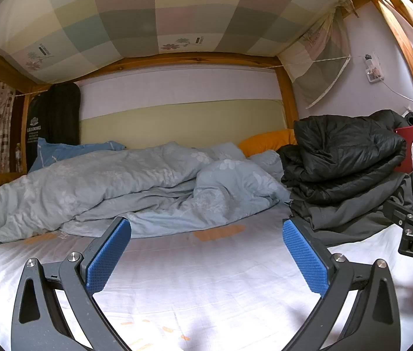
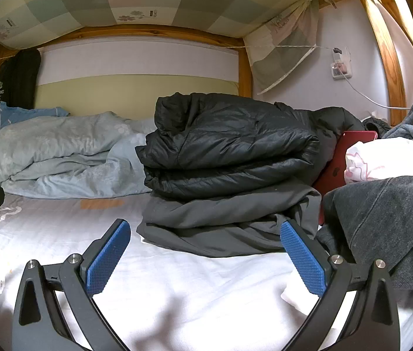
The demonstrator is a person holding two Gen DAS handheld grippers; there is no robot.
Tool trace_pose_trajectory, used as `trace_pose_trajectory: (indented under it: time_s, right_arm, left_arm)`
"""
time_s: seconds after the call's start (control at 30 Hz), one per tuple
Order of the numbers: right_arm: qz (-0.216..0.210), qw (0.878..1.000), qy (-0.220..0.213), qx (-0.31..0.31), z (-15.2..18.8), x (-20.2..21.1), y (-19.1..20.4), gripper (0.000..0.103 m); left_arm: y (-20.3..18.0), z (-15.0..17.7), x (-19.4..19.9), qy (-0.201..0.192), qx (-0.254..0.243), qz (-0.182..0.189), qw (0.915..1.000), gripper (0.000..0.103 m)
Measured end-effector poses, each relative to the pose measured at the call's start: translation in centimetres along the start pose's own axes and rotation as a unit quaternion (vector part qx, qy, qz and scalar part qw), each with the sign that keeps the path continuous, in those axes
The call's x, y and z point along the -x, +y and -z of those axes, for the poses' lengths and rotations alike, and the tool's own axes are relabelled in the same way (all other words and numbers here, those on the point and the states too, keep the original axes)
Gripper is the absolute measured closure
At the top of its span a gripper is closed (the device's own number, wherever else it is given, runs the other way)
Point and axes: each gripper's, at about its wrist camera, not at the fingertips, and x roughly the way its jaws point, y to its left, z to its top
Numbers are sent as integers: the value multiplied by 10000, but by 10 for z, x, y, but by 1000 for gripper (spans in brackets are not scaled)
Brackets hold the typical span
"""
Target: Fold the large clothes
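On a bunk's white sheet, both grippers — left gripper, right gripper — hover spread and empty; the grey garment alongside looks next, best pinched at an edge.

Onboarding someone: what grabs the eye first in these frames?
The folded black puffer jacket, stacked on a grey garment mid-bed in front of the open right hand-held gripper. Then the rumpled pale-blue duvet along the far side, beyond the open left hand-held gripper.
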Motion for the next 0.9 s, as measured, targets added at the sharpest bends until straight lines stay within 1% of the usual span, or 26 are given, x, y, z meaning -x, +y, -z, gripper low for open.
trace_pose_trajectory:
  time_s: [0.3,0.5,0.77,0.9]
  right_arm:
    - [-11,10000,5,-4,1,-2,-2,0]
    - [17,10000,31,-13,1,-1,-1,0]
    - [21,9999,134,-54,0,-9,-5,0]
    - [21,9999,139,-48,0,-10,-5,0]
  left_arm:
    - [-1,-1,1,-17,-37,-20,10000,0]
    - [0,-2,-2,22,29,-48,10000,0]
    - [0,-2,-3,11,-5,-58,10000,0]
    - [-1,0,-6,68,-25,-63,10000,0]
